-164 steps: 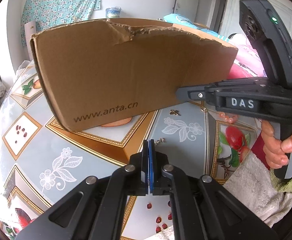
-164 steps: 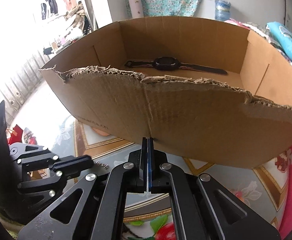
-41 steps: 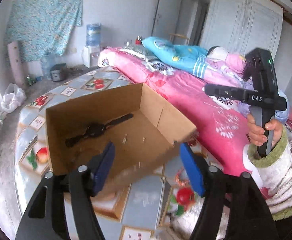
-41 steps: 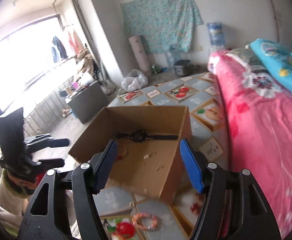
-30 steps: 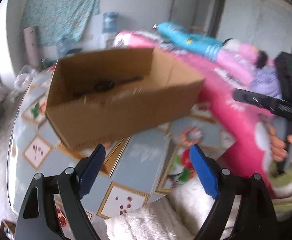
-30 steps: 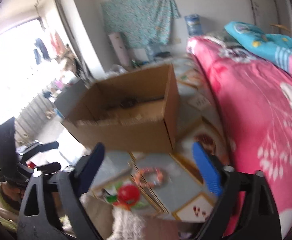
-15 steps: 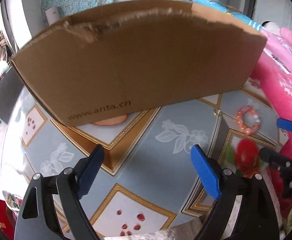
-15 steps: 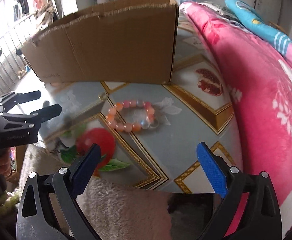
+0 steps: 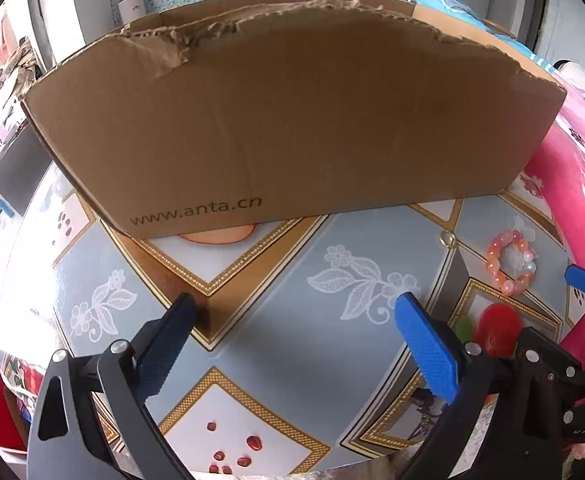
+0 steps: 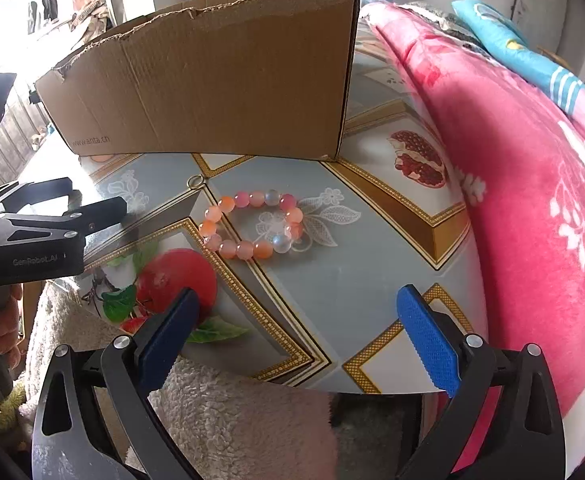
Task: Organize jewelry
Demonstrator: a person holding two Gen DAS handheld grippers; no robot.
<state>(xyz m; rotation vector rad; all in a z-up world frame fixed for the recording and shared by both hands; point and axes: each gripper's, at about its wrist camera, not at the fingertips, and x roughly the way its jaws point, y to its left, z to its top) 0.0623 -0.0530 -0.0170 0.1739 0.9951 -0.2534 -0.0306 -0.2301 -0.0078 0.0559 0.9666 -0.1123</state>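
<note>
A brown cardboard box point(image 9: 284, 120) point(image 10: 212, 76) stands on the patterned table, and its near wall hides the inside. A pink and orange bead bracelet point(image 10: 248, 248) point(image 9: 492, 266) lies flat on the table in front of the box's right corner. A small metal ring point(image 10: 195, 181) point(image 9: 447, 238) lies close by. My right gripper point(image 10: 298, 298) hovers just short of the bracelet, its jaws opening with nothing between them. My left gripper point(image 9: 294, 308) faces the box's printed wall over bare table, its jaws also opening and empty.
A pink flowered blanket point(image 10: 532, 160) lies along the table's right side. White fleece cloth point(image 10: 232, 412) covers the table's near edge point(image 10: 332, 390). A hand point(image 10: 4, 324) holds the left gripper at the left of the right wrist view.
Both grippers have come down from above the box to just over the table. The box's inside, with the watch, has gone out of sight. Both jaws stand wider.
</note>
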